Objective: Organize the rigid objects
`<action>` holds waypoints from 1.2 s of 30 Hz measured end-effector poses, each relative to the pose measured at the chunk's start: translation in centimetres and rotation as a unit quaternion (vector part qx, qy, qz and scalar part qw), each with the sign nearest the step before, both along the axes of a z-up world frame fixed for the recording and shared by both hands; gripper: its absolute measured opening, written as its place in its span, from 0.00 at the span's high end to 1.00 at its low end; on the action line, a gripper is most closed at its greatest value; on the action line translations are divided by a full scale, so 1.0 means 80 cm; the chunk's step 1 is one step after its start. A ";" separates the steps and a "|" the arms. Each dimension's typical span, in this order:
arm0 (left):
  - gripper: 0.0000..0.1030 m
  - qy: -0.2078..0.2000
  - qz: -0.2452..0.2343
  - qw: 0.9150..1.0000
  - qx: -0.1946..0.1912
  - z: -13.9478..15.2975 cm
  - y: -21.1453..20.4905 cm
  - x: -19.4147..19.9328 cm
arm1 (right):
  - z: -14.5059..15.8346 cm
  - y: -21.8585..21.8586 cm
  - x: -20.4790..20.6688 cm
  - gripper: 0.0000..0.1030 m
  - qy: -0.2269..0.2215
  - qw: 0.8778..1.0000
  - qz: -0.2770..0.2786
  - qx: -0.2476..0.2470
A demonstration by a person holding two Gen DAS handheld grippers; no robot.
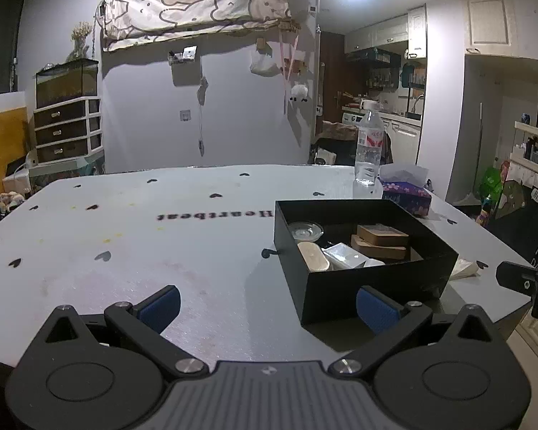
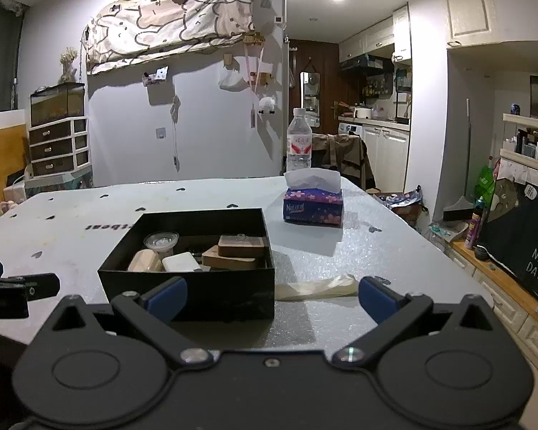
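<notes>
Both tongs, left (image 1: 267,302) and right (image 2: 272,299), spread, empty; tissue box (image 2: 312,209) reads "Natural".

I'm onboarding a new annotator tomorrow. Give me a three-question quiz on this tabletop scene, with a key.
1. True or false: both the left gripper and the right gripper are open and hold nothing.
2. Which item lies outside the black box? A) glass dish B) tissue box C) wooden blocks
3. What stands upright behind the tissue box in the right wrist view?

Key: 1 true; 2 B; 3 the water bottle.
</notes>
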State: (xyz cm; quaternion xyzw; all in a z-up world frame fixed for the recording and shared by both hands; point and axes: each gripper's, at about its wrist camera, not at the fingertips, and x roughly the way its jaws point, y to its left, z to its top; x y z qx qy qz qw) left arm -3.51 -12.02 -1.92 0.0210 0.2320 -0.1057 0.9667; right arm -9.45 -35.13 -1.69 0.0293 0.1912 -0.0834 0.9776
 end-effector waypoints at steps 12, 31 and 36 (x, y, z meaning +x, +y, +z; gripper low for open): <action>0.00 -0.009 0.002 1.000 0.002 0.006 0.001 -0.007 | 0.002 0.002 -0.004 0.00 -0.003 1.000 0.006 -0.002; 0.00 -0.006 0.005 1.000 -0.002 0.008 0.004 -0.007 | 0.006 0.002 -0.006 0.00 -0.002 1.000 0.008 -0.004; 0.00 -0.006 0.005 1.000 -0.002 0.008 0.004 -0.007 | 0.006 0.003 -0.006 0.00 -0.002 1.000 0.008 -0.003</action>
